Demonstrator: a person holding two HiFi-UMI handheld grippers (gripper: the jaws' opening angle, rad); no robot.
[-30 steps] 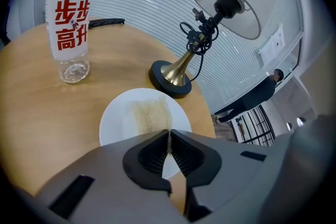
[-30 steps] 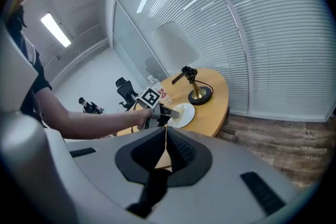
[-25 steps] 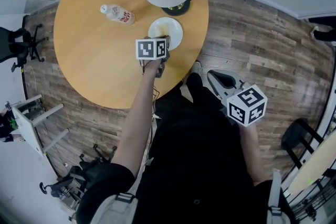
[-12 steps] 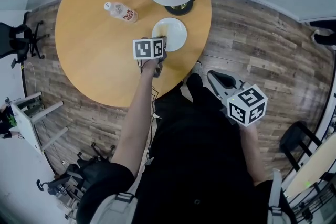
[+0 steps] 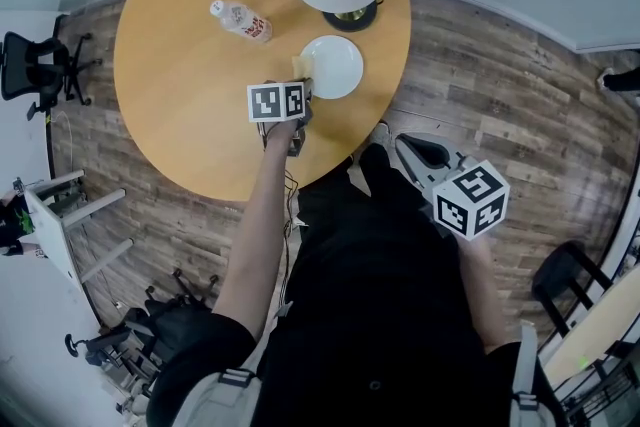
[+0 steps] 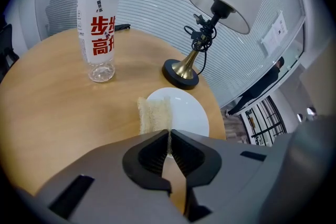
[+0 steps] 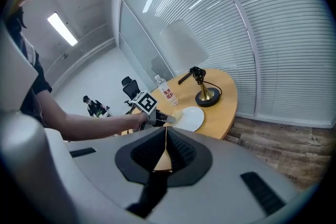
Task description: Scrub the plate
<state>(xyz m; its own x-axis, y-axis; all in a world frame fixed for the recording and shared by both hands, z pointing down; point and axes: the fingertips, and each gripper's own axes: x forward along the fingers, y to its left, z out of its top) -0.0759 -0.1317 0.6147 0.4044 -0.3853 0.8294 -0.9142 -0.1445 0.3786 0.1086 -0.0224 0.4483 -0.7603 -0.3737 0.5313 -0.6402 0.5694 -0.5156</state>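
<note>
Left claw (image 6: pixel 169 136) pinching sponge (image 6: pixel 154 115); sponge lying over left rim of white plate (image 6: pixel 190 113). Plate sitting on bench (image 6: pixel 52 113), near edge, just beside lamp (image 6: pixel 181 72) base. Bottle (image 6: pixel 99 29) standing upright, apart. Right claw (image 7: pixel 166 136) hanging off bench, pressed together.

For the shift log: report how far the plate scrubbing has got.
Done: the plate looks white, with no residue visible. In hand: the left gripper is shut on the sponge, which rests at the plate's left edge. The right gripper is shut on nothing, held away from the table. Left: probably a last pass at most, then putting the sponge down.
</note>
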